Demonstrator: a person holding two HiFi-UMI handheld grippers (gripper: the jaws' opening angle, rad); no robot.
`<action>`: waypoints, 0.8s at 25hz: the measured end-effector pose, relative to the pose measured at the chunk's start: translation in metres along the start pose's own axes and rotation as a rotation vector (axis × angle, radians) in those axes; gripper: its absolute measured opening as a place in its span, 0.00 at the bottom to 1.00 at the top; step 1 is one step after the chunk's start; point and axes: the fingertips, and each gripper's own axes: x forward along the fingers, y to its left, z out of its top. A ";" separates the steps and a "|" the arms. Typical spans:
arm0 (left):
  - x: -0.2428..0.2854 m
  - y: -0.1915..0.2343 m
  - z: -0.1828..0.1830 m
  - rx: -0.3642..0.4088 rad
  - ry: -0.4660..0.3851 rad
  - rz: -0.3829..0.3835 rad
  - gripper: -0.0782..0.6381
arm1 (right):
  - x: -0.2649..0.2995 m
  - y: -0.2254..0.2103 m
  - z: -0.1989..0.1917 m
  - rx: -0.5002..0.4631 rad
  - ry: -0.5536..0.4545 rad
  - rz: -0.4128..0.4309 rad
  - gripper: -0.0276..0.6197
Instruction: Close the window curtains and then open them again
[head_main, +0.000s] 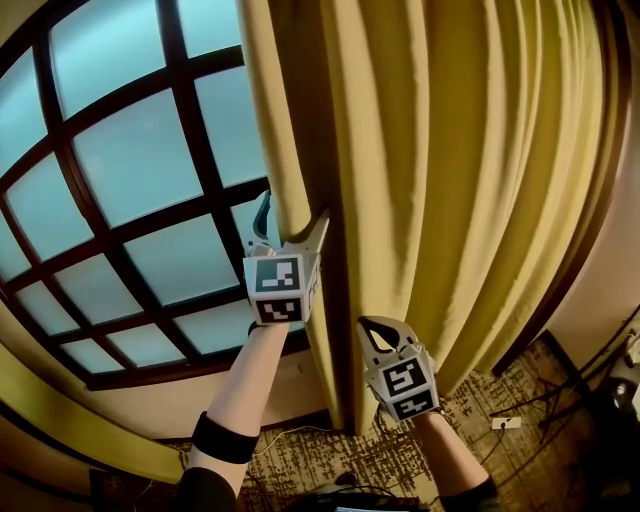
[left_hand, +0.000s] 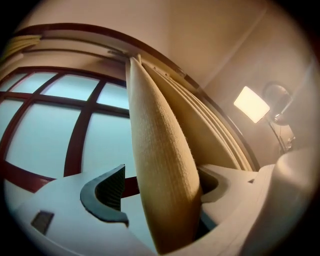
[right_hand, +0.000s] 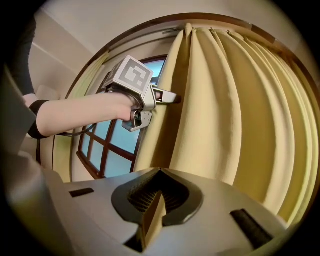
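The yellow curtain (head_main: 450, 180) hangs bunched in folds to the right of the dark-framed window (head_main: 140, 170). My left gripper (head_main: 293, 215) is raised at the curtain's left edge and stands open. That edge fold (left_hand: 160, 175) passes between its jaws and leans on the right one, while the left pad (left_hand: 107, 192) is clear of it. Lower down, my right gripper (head_main: 375, 325) is shut on a thin fold of the same curtain (right_hand: 152, 217), pinched between its pads. In the right gripper view the left gripper (right_hand: 167, 97) straddles the curtain edge higher up.
A curved curtain rail (left_hand: 100, 40) runs above the window. A lit wall lamp (left_hand: 252, 103) is on the wall to the right. Below lie patterned carpet (head_main: 500, 400) and cables (head_main: 590, 385) at the right. A yellow strip (head_main: 80, 420) shows at the window's lower left.
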 end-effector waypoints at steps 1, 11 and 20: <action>0.005 0.000 0.001 0.009 -0.005 -0.003 0.65 | 0.004 0.000 0.002 -0.005 -0.002 0.001 0.07; 0.030 -0.017 0.014 0.031 -0.104 0.005 0.14 | 0.022 -0.023 0.009 -0.021 -0.009 -0.044 0.07; 0.055 -0.068 0.026 0.024 -0.148 -0.103 0.11 | 0.019 -0.054 -0.002 0.009 0.022 -0.132 0.07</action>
